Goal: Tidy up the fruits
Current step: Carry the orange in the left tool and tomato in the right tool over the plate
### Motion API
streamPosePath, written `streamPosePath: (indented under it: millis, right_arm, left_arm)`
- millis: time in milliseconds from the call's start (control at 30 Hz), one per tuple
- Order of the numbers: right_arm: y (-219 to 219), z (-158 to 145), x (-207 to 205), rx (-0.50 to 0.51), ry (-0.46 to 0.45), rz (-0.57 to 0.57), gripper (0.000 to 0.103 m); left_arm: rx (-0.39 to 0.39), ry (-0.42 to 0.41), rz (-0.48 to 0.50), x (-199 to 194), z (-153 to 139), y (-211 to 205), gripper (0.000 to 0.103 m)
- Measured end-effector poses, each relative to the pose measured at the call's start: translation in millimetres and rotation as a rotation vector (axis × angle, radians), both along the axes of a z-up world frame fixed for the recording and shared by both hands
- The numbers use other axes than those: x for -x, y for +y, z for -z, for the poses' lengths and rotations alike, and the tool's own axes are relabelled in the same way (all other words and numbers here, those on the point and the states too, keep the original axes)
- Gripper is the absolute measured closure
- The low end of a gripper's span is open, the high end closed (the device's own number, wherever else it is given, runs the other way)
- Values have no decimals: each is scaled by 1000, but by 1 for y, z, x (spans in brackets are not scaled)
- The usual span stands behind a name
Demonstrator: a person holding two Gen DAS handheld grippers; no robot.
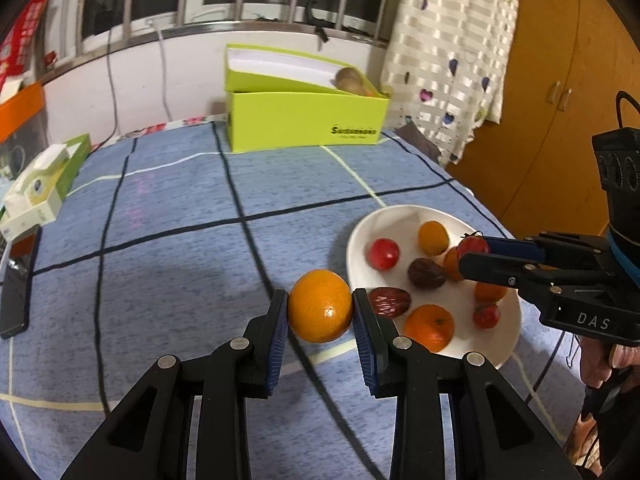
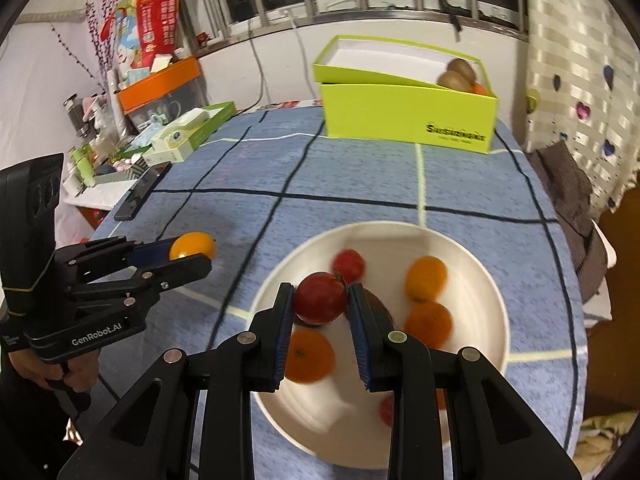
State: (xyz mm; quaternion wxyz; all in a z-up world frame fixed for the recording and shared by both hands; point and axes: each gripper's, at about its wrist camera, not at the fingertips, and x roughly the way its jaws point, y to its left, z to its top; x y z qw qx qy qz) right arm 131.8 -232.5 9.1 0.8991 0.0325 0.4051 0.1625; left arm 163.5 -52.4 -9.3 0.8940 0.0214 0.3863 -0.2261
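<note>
My left gripper [image 1: 320, 307] is shut on an orange [image 1: 320, 306], held above the blue cloth just left of the white plate [image 1: 360, 236]. In the right wrist view the same left gripper [image 2: 196, 254] and its orange [image 2: 192, 245] appear at the left. My right gripper [image 2: 320, 300] is shut on a red tomato [image 2: 320, 298] over the white plate [image 2: 280, 280]; in the left wrist view that right gripper [image 1: 474, 254] holds the tomato [image 1: 472, 246] above the plate's right side. Several oranges, red tomatoes and dark dates lie on the plate. A lime-green box [image 1: 304, 120], [image 2: 408, 118] at the table's far edge holds kiwis [image 2: 458, 74].
A blue checked cloth [image 1: 180, 220] covers the table. A phone [image 1: 16, 284] and a white-green carton [image 1: 44, 184] lie at its left edge. Shelves with clutter [image 2: 120, 128] stand left, a curtain [image 1: 448, 52] and wooden cabinet [image 1: 560, 112] right. A hand [image 2: 48, 372] grips the left tool.
</note>
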Motion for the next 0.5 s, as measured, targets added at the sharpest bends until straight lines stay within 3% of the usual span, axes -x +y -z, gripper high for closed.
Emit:
streamPosePath:
  millis: [500]
  right_arm:
    - [-37,9,14,3,18,67,74]
  left_arm:
    - [-29,-4,98,-2,1,-38,71]
